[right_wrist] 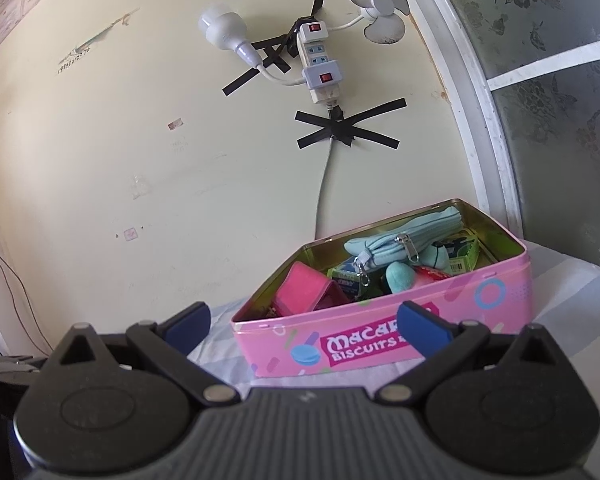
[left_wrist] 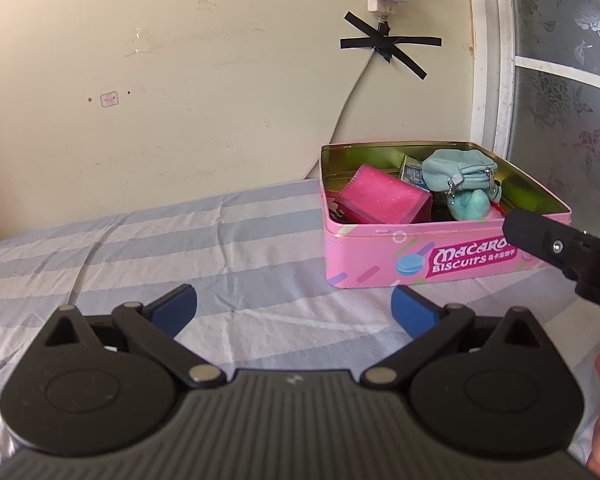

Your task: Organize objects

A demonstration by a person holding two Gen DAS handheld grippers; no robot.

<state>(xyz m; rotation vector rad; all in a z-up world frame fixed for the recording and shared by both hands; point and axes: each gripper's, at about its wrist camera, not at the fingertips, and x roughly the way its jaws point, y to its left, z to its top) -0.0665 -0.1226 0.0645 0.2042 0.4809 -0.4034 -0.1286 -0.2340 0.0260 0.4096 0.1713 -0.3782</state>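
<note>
- Power strip (right_wrist: 320,66) and taped cord (right_wrist: 325,168) hung on wall behind.
- Pink tin (left_wrist: 420,256) sat lidless on striped bed (left_wrist: 180,248), long side facing claws.
- Left claw (left_wrist: 294,310) and right claw (right_wrist: 303,326) both spread, empty.

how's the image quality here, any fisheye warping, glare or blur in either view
Left wrist view: strong fisheye bend, the window frame curves; even daylight, the tin sharp, a greenish sheen on its inner wall; the left gripper close and slightly soft. Right wrist view: same bowing of the wall and frame, dark corners, the power strip crisp, the right gripper open, no harsh glare.
</note>
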